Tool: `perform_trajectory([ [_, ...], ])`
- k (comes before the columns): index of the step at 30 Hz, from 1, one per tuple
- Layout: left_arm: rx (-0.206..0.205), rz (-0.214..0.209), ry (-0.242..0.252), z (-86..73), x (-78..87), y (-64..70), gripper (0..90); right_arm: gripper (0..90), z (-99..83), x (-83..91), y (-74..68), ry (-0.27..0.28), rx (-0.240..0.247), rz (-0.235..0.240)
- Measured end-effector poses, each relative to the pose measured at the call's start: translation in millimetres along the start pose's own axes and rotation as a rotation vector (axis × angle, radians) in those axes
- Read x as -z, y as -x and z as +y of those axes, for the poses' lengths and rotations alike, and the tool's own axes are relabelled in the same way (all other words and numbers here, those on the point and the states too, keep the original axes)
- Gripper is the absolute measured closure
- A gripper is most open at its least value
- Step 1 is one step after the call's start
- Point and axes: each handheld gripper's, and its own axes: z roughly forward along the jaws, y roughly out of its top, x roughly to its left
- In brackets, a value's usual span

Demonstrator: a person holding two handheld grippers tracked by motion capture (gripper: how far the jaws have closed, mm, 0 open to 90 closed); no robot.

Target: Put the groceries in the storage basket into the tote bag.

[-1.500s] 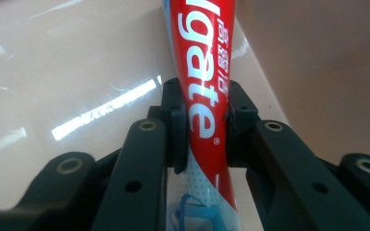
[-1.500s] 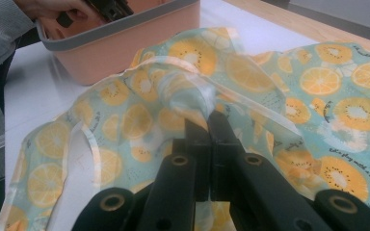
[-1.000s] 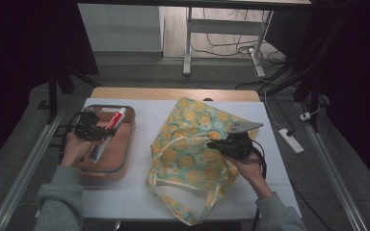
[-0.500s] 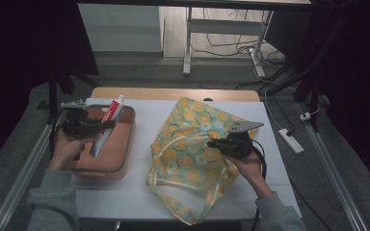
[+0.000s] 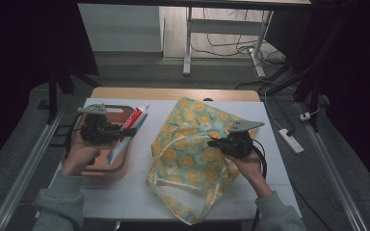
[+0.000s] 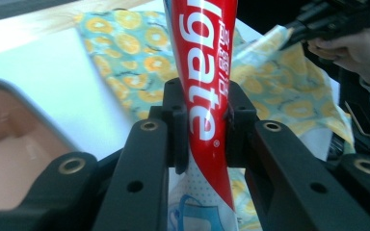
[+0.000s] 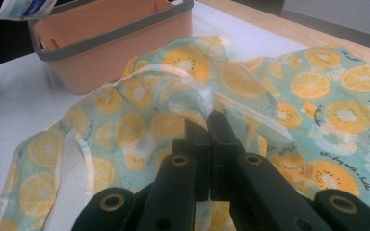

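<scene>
My left tongs (image 5: pixel 131 131) pinch the toothpaste (image 6: pixel 203 82) above the tray (image 5: pixel 107 172), my right tongs (image 7: pixel 207 126) pinch the bag (image 5: pixel 192 159) rim on the table; if the slick tube slips or the rim sags, the toothpaste may miss the opening.

We look down on a lab-style recording bay: dark curtains at nine and three o'clock, metal rails (image 5: pixel 21 163) flanking the table (image 5: pixel 279 168), a power strip (image 5: pixel 290 141) at three, loose cables (image 5: pixel 226 45) at twelve.
</scene>
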Motion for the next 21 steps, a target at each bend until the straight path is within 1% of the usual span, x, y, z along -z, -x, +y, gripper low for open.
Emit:
perform_trajectory([
  [5,-0.051,-0.039,-0.041,3.9,-17.5,17.1,74.9,89.2,0.3,0.4,1.2,0.010,-0.009,-0.002],
  [10,-0.112,-0.100,-0.085,7.7,-38.8,39.1,74.9,89.2,0.8,-0.3,1.0,0.013,-0.013,0.002],
  [15,-0.166,-0.129,-0.157,7.6,-64.4,60.5,74.9,89.3,1.7,-0.8,0.1,0.019,-0.012,0.006],
  [21,-0.202,-0.145,-0.228,3.7,-91.1,74.4,74.9,89.2,2.3,-1.0,-0.7,0.024,-0.012,0.010],
])
